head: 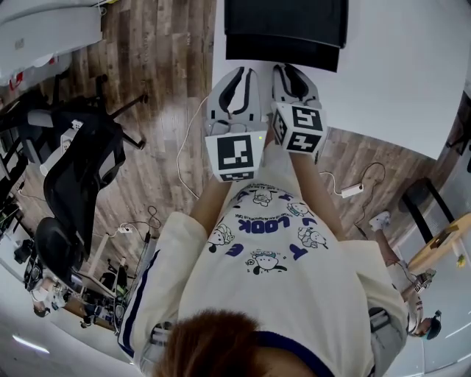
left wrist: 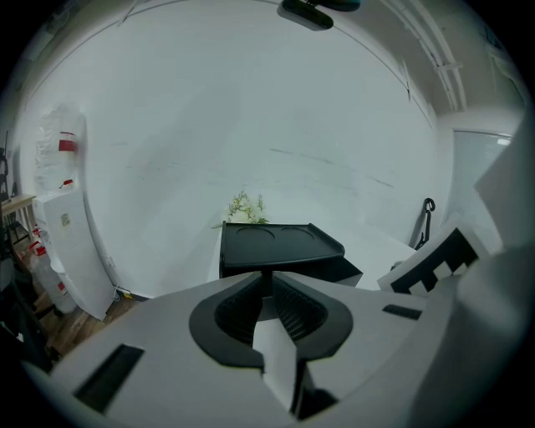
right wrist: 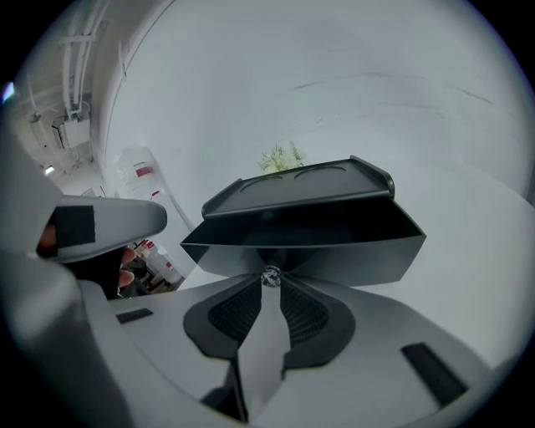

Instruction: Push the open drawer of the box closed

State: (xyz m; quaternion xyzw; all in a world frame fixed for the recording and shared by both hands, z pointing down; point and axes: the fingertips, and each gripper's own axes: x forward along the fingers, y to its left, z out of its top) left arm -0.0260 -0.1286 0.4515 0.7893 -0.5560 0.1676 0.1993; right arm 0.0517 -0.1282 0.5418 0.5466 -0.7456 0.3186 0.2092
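Observation:
A black box (head: 285, 18) stands on the white table (head: 397, 66), its drawer (head: 283, 53) pulled out toward me. In the right gripper view the drawer (right wrist: 305, 242) gapes open under the box's tray-like top (right wrist: 301, 188). My right gripper (right wrist: 271, 282) is shut on the small shiny knob (right wrist: 271, 276) at the drawer's front. From the head view, the right gripper (head: 293, 70) reaches the drawer front and the left gripper (head: 239, 74) hovers beside it. The left gripper (left wrist: 269, 282) is shut with nothing in it, short of the box (left wrist: 280, 242).
A small plant (left wrist: 242, 209) stands behind the box by the white wall. Left of the table on the wooden floor are a black office chair (head: 77, 169) and loose cables (head: 188, 154). A power strip (head: 352, 191) lies on the floor at the right.

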